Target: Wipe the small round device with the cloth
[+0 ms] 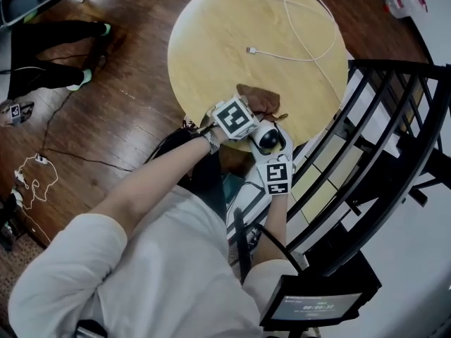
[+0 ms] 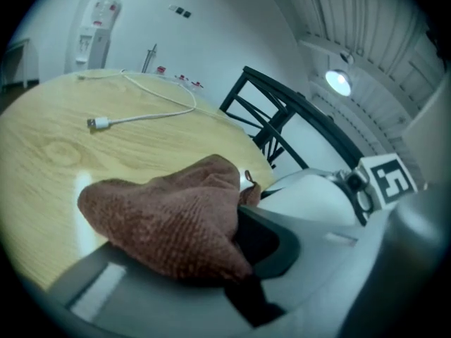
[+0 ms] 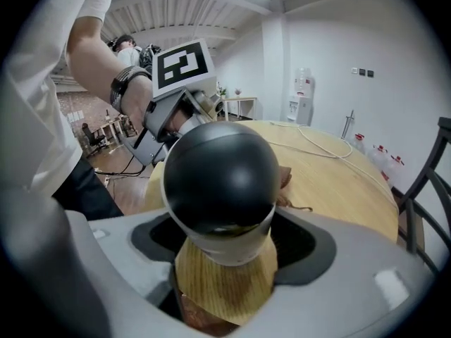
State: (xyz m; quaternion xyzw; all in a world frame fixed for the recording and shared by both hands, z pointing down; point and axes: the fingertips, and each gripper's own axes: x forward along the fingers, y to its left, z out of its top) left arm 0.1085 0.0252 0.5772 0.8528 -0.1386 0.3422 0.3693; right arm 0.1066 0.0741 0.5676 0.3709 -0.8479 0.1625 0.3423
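The small round device [image 1: 268,139], a black dome on a white base, is held just above the near edge of the round wooden table [image 1: 211,41]. My right gripper [image 1: 273,162] is shut on it from below. In the right gripper view the device [image 3: 220,178] fills the space between the jaws of my right gripper [image 3: 225,255]. My left gripper [image 1: 243,122] sits directly left of the device, shut on a brown cloth [image 1: 259,98]. In the left gripper view the bunched cloth [image 2: 176,213] is pinched in my left gripper [image 2: 208,263] and hides the fingertips. A corner of the cloth [image 3: 283,177] shows behind the device.
A white USB cable [image 1: 296,20] lies on the table's far half. A black metal chair [image 1: 394,132] stands close on the right, and a small screen [image 1: 317,305] is below it. Loose cables [image 1: 35,171] and a seated person's legs [image 1: 49,48] are on the wooden floor at left.
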